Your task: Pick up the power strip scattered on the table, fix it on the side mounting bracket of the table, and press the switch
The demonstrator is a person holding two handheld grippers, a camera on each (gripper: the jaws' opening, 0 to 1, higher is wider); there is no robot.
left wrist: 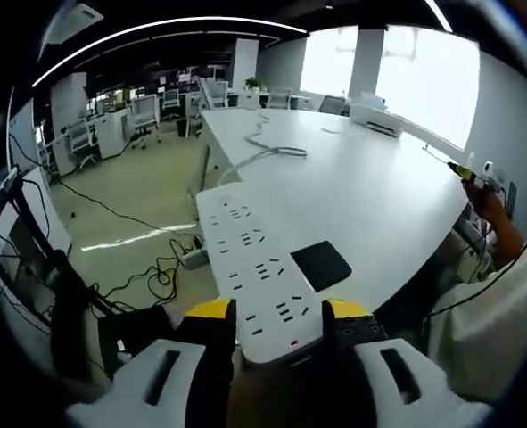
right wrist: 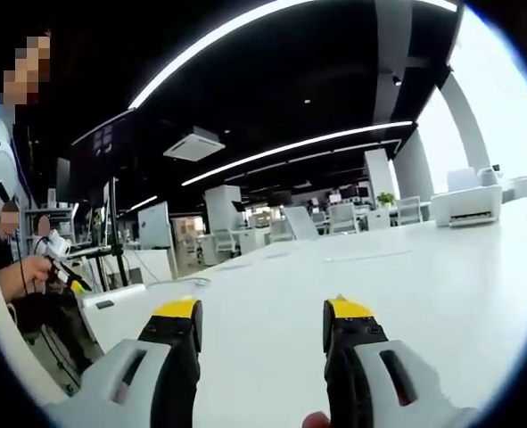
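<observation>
A: Power strip (left wrist: 256, 281) sat clamped in your left gripper (left wrist: 280, 314) — jaws closed against both long sides at its near end, yellow tips flush w/ the white casing.

B: And where was the strip itself?

A: In the left gripper view it ran away from you, socket face up, far end reaching over the edge of the white table (left wrist: 370, 187). Couldn't tell if it rested on the tabletop or hung just above it. A small red mark showed at the near end, betw. the jaws.

B: Anything beside it?

A: A black pad (left wrist: 320, 264) lay flat on the table, just right of the strip. Farther out, a white cable (left wrist: 267, 152) snaked across the tabletop. Below the table edge, black cords (left wrist: 156, 276) were tangled on the floor by another power strip (left wrist: 192, 257).

B: Your right gripper?

A: Your right gripper (right wrist: 263, 325) stood wide open w/ nothing betw. the jaws, over bare white tabletop. A fingertip (right wrist: 315, 419) of yours showed at the bottom edge of the right gripper view.

B: Beyond that?

A: A white printer (right wrist: 466, 203) sat at the far right of the table. At far left, a person's hand (right wrist: 33, 265) held another gripper-type tool. Office chairs and desks lay well behind.
</observation>
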